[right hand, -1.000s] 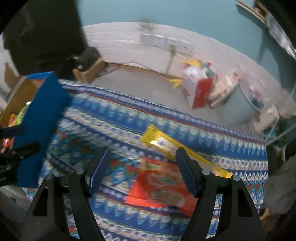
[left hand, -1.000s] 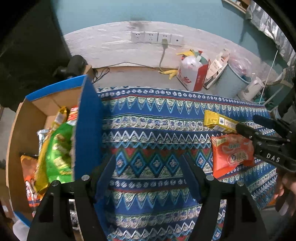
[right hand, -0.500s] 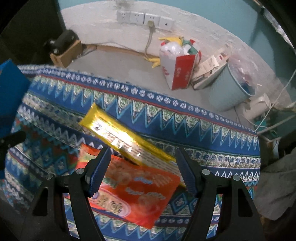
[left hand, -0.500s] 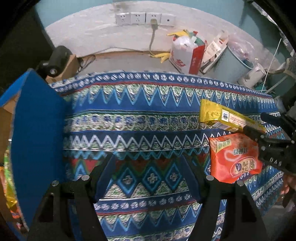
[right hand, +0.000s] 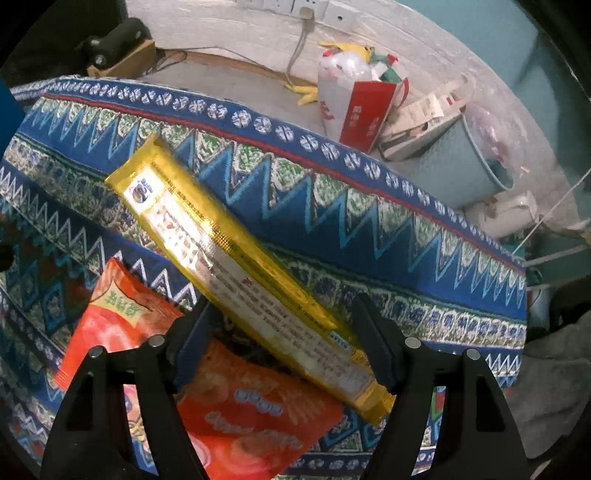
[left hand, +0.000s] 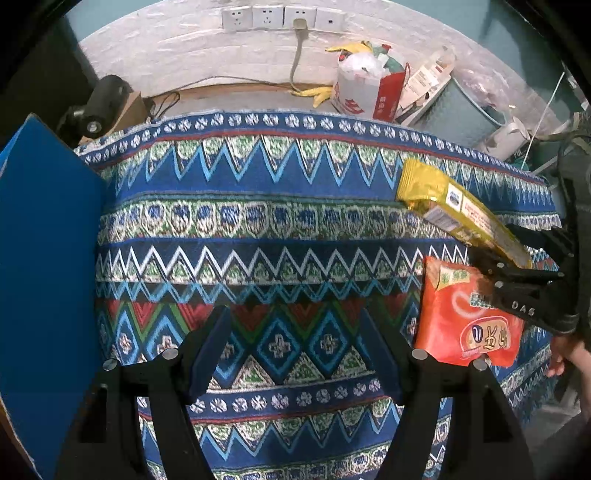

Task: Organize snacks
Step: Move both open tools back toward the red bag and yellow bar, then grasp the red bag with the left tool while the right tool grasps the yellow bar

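Lying diagonally on the patterned cloth (right hand: 369, 206), the yellow snack bar (right hand: 236, 266) sits just beside the orange snack bag (right hand: 236, 406), its near end over the bag's edge. Bar looks light, fairly stiff, with slick foil; best pinched across its narrow middle. Bag is soft, crinkly, probably fragile inside. Right gripper (right hand: 284, 343) is spread, straddling the bar, nothing pinched. Left gripper (left hand: 295, 354) is spread over bare cloth, beside the blue box flap (left hand: 48, 277).

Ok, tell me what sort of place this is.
Probably a lived-in room at home, not a shop: a patterned tablecloth covers the table, wall sockets sit on a painted wall, and a stuffed rubbish bag and bin stand on the floor.
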Demonstrator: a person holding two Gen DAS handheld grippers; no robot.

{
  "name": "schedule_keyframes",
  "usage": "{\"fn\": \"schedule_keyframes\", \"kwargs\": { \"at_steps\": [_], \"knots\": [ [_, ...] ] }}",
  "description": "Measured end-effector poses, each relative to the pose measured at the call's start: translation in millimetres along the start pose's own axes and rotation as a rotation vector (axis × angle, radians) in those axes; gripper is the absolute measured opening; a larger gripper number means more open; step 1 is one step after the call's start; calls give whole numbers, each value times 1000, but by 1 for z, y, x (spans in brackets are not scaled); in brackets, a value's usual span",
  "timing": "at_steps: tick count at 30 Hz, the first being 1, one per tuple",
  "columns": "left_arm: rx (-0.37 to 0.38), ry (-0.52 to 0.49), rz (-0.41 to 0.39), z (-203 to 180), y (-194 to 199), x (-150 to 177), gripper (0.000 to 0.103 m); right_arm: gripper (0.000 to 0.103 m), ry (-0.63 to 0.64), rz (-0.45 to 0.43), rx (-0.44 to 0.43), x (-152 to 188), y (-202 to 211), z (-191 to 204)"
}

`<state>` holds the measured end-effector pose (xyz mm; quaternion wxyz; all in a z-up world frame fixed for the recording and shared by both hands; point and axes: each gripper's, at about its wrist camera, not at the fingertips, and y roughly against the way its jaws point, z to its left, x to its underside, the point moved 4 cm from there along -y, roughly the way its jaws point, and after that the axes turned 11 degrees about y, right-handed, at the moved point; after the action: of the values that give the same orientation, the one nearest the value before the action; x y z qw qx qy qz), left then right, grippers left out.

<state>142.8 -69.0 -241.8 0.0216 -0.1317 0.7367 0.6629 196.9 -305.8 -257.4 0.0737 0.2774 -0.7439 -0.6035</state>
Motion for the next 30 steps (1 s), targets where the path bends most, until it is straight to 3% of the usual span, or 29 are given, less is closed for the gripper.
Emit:
{"fn": "schedule_keyframes", "kwargs": {
  "at_steps": [4,8,20,26,30],
  "knots": [
    [-13,-20,7,-3,1,9,73,55,-13,51,-15,14,4,3],
    [-18,-35,18,-6,5,21,75,46,-30,78,-19,35,9,15],
    [-16,-73,16,-17,26,48,80,35,-221,87,-181,97,29,49],
    [14,-70,38,-29,32,68,82,31,-227,55,-239,104,42,75],
    [31,-48,66,-43,25,81,87,28,-196,38,-212,113,46,88]
  ]
}}
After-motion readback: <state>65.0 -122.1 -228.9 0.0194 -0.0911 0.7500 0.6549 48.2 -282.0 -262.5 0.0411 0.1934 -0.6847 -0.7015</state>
